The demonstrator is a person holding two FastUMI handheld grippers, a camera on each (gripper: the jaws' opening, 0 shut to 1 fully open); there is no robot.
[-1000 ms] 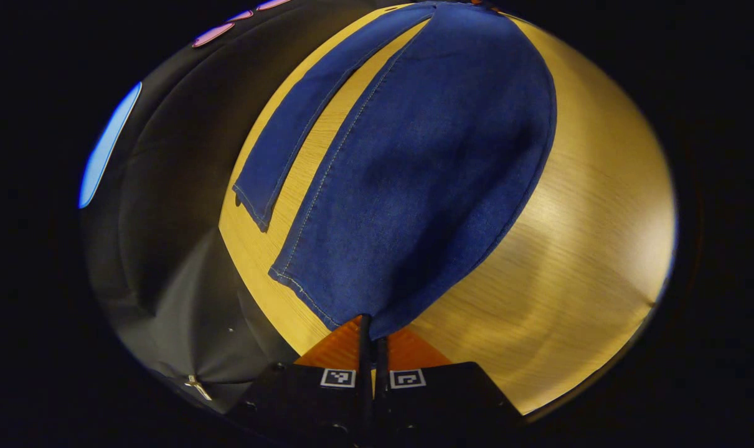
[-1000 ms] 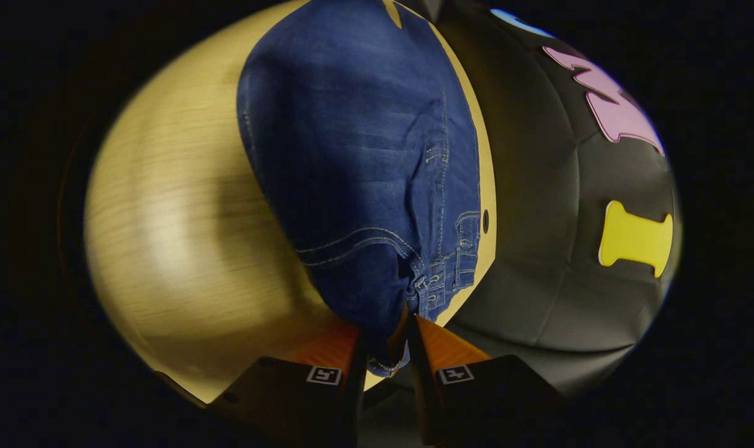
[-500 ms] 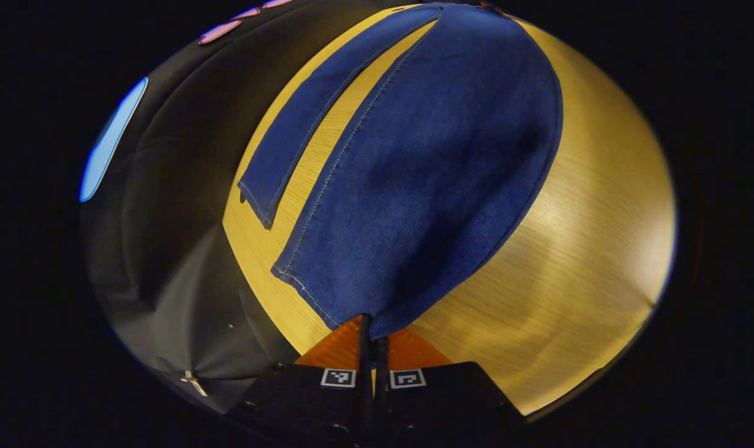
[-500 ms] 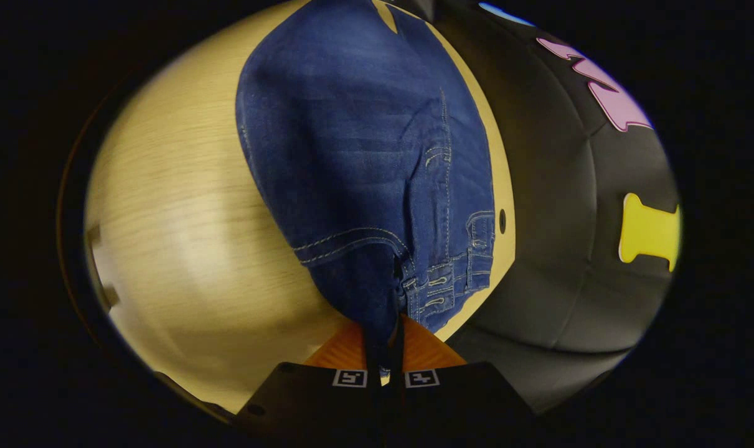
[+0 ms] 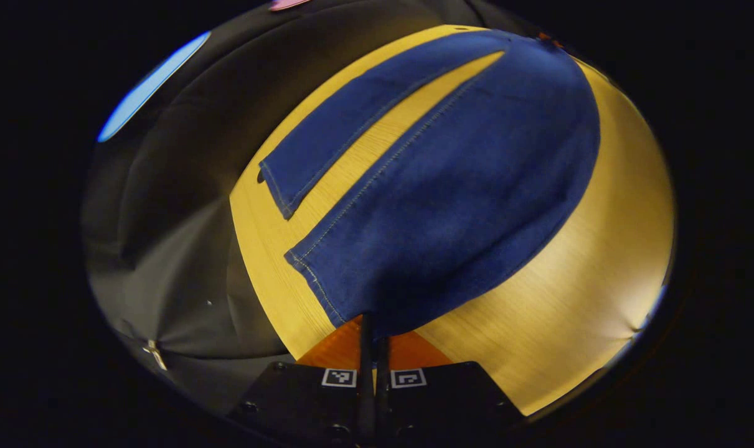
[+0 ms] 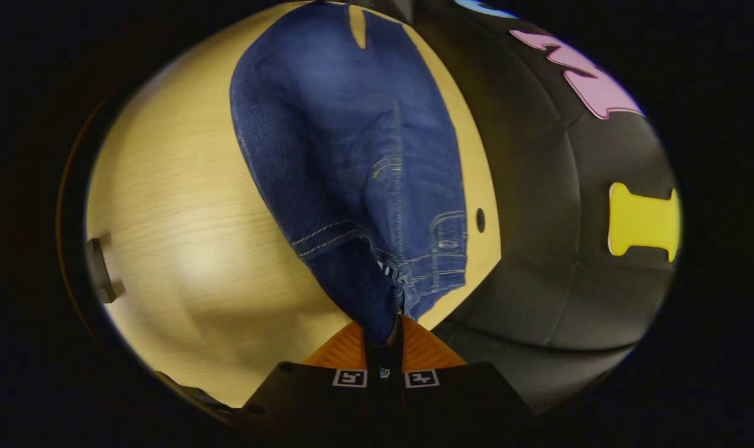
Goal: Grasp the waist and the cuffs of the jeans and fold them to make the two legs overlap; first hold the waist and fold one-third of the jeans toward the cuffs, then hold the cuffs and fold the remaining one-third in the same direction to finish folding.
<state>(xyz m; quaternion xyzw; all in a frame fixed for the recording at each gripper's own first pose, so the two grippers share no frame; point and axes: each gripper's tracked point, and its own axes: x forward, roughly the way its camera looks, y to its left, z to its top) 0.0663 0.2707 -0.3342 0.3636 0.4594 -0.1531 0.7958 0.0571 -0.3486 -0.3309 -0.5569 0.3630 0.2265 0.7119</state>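
- Left gripper view: the jeans (image 5: 451, 205) lie on the wooden tabletop (image 5: 576, 292), filling the centre of the frame. One leg is lifted and drapes from the lower centre; the other leg (image 5: 364, 130) lies flat toward the upper left, its cuff (image 5: 276, 190) at centre left.
- The left tool (image 5: 373, 339), at the bottom centre, is closed on the corner of the lifted cuff, fingers nearly touching, pointing straight ahead.
- Right gripper view: the waist (image 6: 426, 267) of the jeans sits at lower centre, the denim running up to the top edge.
- The right tool (image 6: 384, 342), at the bottom centre, is clamped on the waistband, cloth bunched between its fingers.
- A small dark hole (image 6: 480, 219) marks the tabletop right of the waist.
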